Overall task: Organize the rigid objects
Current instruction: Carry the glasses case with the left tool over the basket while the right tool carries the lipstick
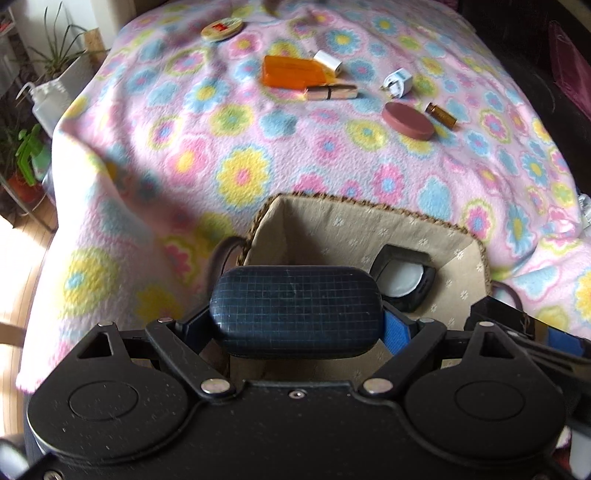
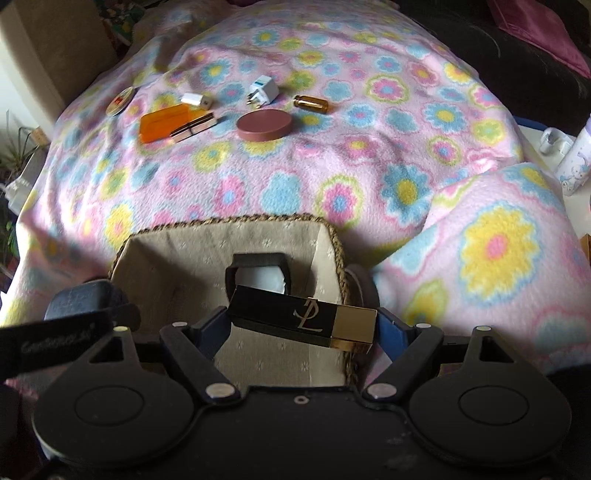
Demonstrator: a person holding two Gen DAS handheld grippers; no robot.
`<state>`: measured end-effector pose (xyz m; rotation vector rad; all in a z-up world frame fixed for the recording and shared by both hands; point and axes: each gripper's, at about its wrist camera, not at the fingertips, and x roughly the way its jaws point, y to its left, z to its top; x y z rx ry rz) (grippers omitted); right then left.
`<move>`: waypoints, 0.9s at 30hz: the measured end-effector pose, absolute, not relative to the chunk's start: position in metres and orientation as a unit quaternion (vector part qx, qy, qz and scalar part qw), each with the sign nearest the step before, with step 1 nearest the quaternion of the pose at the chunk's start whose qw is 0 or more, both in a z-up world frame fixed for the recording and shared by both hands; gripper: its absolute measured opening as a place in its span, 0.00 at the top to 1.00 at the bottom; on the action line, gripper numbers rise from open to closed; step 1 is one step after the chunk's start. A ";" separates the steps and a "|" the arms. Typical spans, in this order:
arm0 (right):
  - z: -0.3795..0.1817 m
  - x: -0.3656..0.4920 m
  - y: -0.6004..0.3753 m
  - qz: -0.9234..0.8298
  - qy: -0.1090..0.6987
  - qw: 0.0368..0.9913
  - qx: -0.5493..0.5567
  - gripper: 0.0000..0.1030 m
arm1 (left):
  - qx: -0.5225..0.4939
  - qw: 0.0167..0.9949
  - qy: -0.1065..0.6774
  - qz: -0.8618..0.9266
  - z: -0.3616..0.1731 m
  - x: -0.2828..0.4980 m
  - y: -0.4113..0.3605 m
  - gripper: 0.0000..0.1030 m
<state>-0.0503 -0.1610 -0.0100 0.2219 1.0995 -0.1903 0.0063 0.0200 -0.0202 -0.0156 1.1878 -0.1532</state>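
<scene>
My left gripper (image 1: pixel 295 325) is shut on a dark blue checked case (image 1: pixel 295 312), held crosswise above the lined wicker basket (image 1: pixel 369 206). My right gripper (image 2: pixel 301 321) is shut on a black and gold lipstick box (image 2: pixel 301 315), also over the basket (image 2: pixel 236 221). A black square compact with a white disc (image 1: pixel 402 277) (image 2: pixel 258 275) lies inside the basket. The left gripper with its case shows at the left edge of the right wrist view.
Further back on the flowered blanket (image 1: pixel 240 155) lie an orange box (image 1: pixel 291 72), a rose-gold lipstick (image 1: pixel 330 91), two white plug adapters (image 1: pixel 400 83), a brown round tin (image 1: pixel 408 120), an amber vial (image 1: pixel 441 115) and a round badge (image 1: pixel 221 29). Potted plants stand at left.
</scene>
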 end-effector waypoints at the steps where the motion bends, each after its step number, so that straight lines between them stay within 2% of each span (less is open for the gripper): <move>1: -0.010 -0.053 -0.159 -0.086 0.520 0.844 0.101 0.19 | -0.006 0.825 0.561 -0.071 -0.022 0.006 0.020 0.17; 27: -0.023 -0.051 -0.153 -0.073 0.540 0.834 0.082 0.19 | 0.050 0.808 0.586 -0.034 -0.040 0.011 0.006 0.17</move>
